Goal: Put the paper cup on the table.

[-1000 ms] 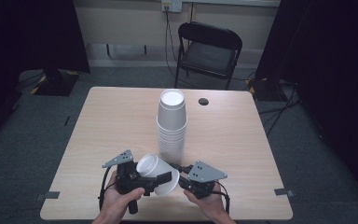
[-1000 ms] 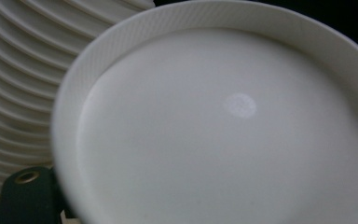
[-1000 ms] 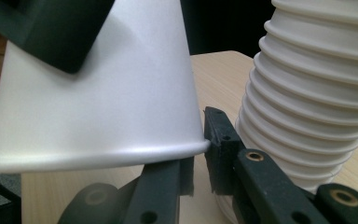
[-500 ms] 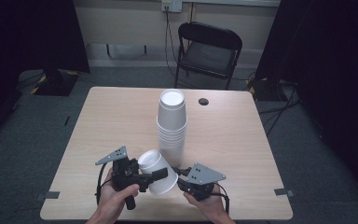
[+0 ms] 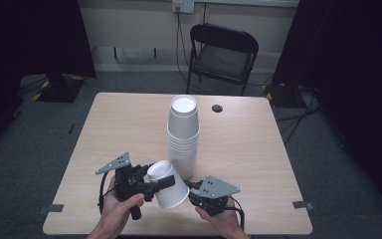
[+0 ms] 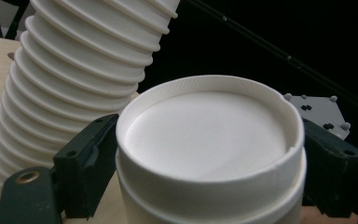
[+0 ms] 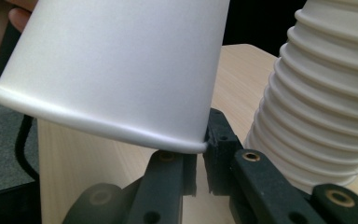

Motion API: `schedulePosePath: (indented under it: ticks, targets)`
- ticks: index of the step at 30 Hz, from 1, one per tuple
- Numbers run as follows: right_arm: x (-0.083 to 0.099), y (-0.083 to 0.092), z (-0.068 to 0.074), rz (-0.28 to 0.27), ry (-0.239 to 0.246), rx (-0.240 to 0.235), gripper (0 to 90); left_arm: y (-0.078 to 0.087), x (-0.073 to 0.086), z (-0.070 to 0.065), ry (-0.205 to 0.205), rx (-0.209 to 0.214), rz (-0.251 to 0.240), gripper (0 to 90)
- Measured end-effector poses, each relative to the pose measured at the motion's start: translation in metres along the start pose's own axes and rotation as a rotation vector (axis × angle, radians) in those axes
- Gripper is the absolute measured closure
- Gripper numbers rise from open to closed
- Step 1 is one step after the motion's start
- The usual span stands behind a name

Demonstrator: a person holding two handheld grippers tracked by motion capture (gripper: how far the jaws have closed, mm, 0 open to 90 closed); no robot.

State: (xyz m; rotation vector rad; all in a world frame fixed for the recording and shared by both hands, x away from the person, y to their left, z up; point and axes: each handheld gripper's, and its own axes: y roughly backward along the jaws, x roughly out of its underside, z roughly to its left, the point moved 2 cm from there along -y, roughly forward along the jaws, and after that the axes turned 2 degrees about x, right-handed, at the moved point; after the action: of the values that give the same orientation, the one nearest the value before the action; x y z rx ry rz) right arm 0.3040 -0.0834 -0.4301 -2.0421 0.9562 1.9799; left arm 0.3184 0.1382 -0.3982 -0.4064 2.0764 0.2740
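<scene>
Here left tongs (image 5: 151,181) clamp cup (image 5: 166,183) base; right tongs (image 7: 200,163) nearly closed at rim, grip unclear.

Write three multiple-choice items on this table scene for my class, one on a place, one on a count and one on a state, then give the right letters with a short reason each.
1. Where does the stack of cups stand?
A. on the table, just beyond the two grippers
B. on the folding chair
C. on the floor

2. How many chairs are behind the table?
A. none
B. one
C. three

3. How is the single cup held?
A. upright, mouth up
B. lying loose on the table
C. tilted, base end between the left gripper's jaws

Key: 1 A, the high view shows it mid-table; 2 B, one black chair at the wall; 3 C, the left gripper view shows a jaw pressing each side of the base.
</scene>
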Motion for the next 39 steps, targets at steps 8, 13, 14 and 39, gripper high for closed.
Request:
schedulePosePath:
  ticks: [8,13,14,39]
  targets:
    - [0.003,-0.001,0.000,0.033,-0.001,-0.001,84.8,0.003,-0.003,0.001,-0.045,-0.013,-0.007,15.4]
    - [0.005,-0.003,0.003,0.058,-0.002,-0.026,84.8,0.005,-0.004,0.001,-0.093,-0.042,-0.006,15.4]
    - [0.005,-0.003,0.003,0.068,-0.006,-0.033,84.8,0.005,-0.004,0.001,-0.096,-0.048,-0.008,15.5]
    - [0.017,-0.008,-0.025,0.417,-0.180,-0.110,84.8,0.001,0.003,-0.004,-0.357,-0.088,0.202,21.1]
